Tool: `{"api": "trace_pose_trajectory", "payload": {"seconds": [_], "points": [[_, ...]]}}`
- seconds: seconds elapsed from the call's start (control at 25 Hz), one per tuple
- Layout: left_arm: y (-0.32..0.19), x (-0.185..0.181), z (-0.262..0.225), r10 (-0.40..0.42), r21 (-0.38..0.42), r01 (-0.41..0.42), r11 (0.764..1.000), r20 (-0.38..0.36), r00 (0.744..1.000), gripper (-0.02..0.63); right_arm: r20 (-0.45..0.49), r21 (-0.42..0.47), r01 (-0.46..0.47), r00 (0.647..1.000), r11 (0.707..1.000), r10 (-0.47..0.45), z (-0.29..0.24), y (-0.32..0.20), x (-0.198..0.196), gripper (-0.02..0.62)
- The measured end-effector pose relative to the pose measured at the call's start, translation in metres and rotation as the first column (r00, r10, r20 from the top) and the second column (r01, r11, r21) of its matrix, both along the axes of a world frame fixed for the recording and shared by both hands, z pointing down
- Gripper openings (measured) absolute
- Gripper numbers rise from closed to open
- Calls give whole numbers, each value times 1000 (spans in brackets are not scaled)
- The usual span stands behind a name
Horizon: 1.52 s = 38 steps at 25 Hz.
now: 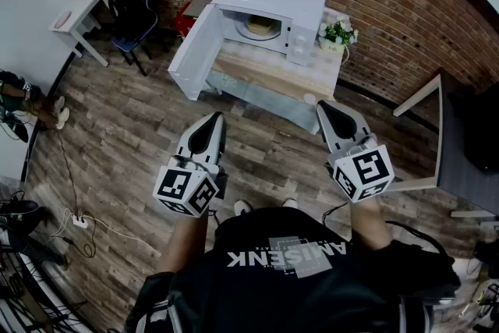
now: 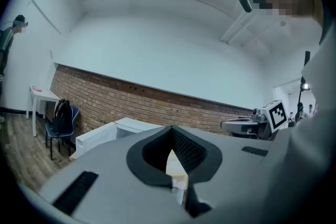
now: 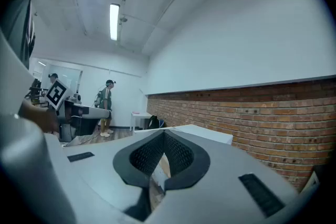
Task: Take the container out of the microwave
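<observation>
Left gripper and right gripper, jaws pressed together, face the open microwave holding a container.

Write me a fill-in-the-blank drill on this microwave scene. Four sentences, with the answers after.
1. The microwave has its door swung ____.
2. The container sits ____ the microwave.
3. In the head view, the potted plant stands at the microwave's ____ side.
4. The left tongs and the right tongs are both ____, holding nothing.

Missing words: open; inside; right; shut.
</observation>
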<state>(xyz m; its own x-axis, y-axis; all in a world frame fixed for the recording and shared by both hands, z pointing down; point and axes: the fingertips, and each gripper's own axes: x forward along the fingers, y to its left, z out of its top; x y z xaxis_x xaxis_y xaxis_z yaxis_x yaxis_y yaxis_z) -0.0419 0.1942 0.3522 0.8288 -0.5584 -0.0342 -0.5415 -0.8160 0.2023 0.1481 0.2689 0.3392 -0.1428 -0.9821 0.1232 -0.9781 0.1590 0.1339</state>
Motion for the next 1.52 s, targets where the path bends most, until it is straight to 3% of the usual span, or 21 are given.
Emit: {"api": "trace_pose_trajectory", "payload": {"seconds": [0.48,0.68,0.8,1.04,1.52], "points": [[3,7,-1,38,-14,-38,999,5,999,11,12,-8,0,1000,1000,0,-2,1,-2,40],[-5,2,2,26,-22,-26,999,5,1000,11,10,30,-16,1000,999,16,-6,-5,-5,41],[-11,-6,2,19,-46,-19,999,-20,1000,11,1,26,-32,999,999,32,-4,-12,-6,41],[-24,-22,-2,18,-23,-18,1000,-27,999,12,22,13,-26,999,1000,26,-2,-24,-23,41],[-59,-66,9,46,-7,-47,999,-25,999,11,-22,11,-46,999,999,46,9,-58,-70,42]]}}
